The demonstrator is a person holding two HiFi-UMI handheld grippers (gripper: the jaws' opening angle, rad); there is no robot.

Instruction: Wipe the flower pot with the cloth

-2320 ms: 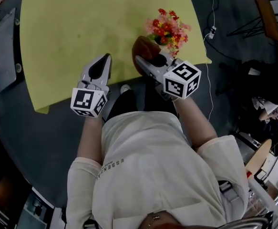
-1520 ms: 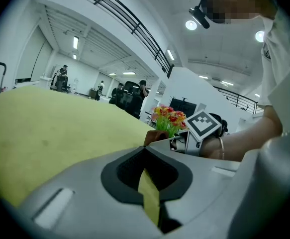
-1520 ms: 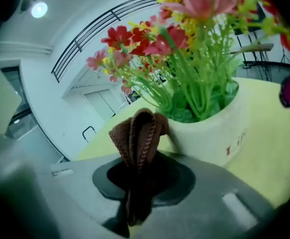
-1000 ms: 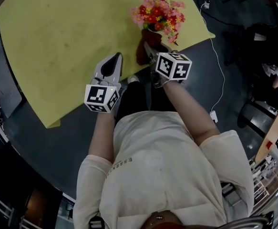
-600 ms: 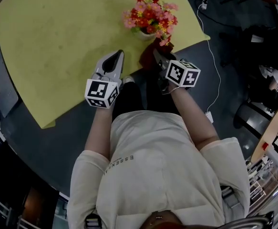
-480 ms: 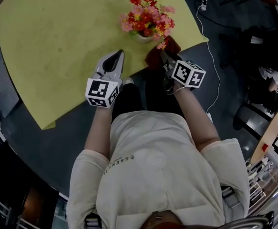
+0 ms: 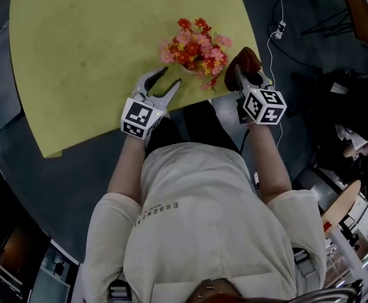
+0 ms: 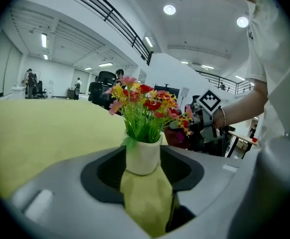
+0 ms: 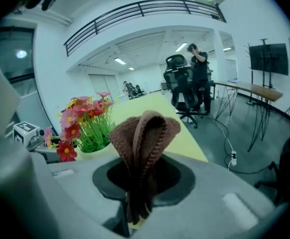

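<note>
I am getting ready: left tongs (image 7: 170, 78), just opening and empty, must grip the flower pot (image 8: 143, 156) beside them, while right tongs (image 7: 245, 74) pinch the cloth (image 9: 145, 133).

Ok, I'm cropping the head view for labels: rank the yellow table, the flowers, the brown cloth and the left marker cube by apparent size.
1. table
2. flowers
3. cloth and marker cube look about alike; the cube is nearer the camera, so no ranking between them.
</note>
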